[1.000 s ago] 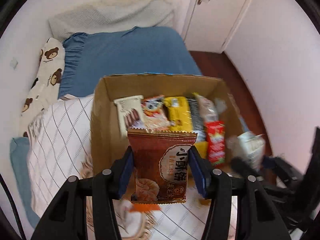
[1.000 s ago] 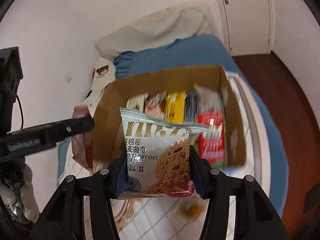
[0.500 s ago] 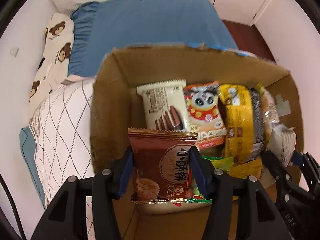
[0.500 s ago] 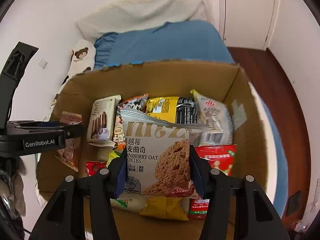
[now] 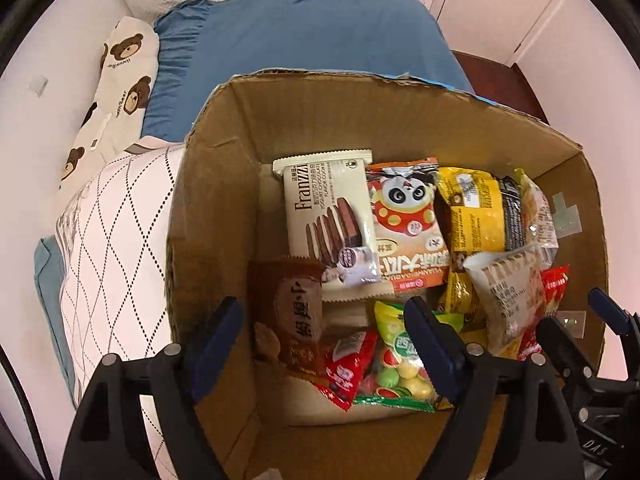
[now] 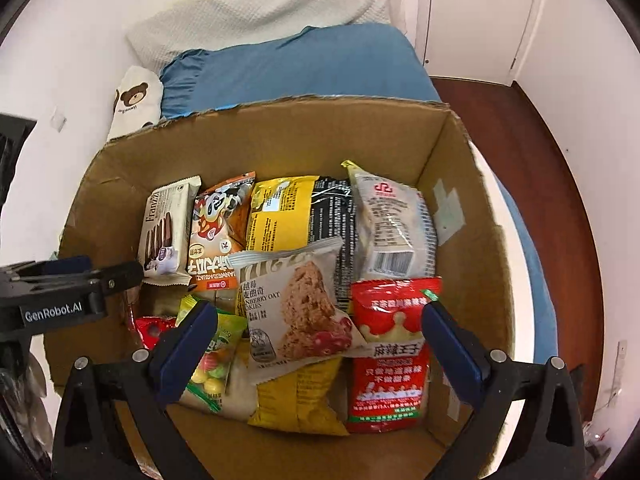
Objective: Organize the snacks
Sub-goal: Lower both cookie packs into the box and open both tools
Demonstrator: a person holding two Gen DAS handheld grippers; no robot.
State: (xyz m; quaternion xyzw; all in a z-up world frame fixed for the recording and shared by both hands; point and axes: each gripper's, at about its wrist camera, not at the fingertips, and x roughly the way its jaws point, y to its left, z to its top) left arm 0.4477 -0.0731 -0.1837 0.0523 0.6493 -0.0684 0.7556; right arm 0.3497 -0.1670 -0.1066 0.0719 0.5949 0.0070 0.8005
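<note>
Both claws just popped wide open, left gripper (image 5: 322, 330) over brown biscuit pack (image 5: 294, 316), right gripper (image 6: 320, 338) over "CRANBERRY OAT COOKIES" pack (image 6: 296, 312), "Franzzi" wafers (image 5: 326, 210) in cardboard box (image 6: 280, 136), "GenRobot.AI" on left claw

**Snacks lying in the cardboard box**

The brown biscuit packet (image 5: 294, 316) lies by the left wall of the cardboard box (image 6: 472, 240), apart from both pads. The cranberry oat cookie packet (image 6: 296, 312) rests tilted atop a yellow bag (image 6: 296, 404), beside a red packet (image 6: 390, 352). Behind them lean a Franzzi wafer pack (image 5: 326, 216), a panda packet (image 5: 404, 224) and a yellow-black bag (image 6: 300, 212).
</note>
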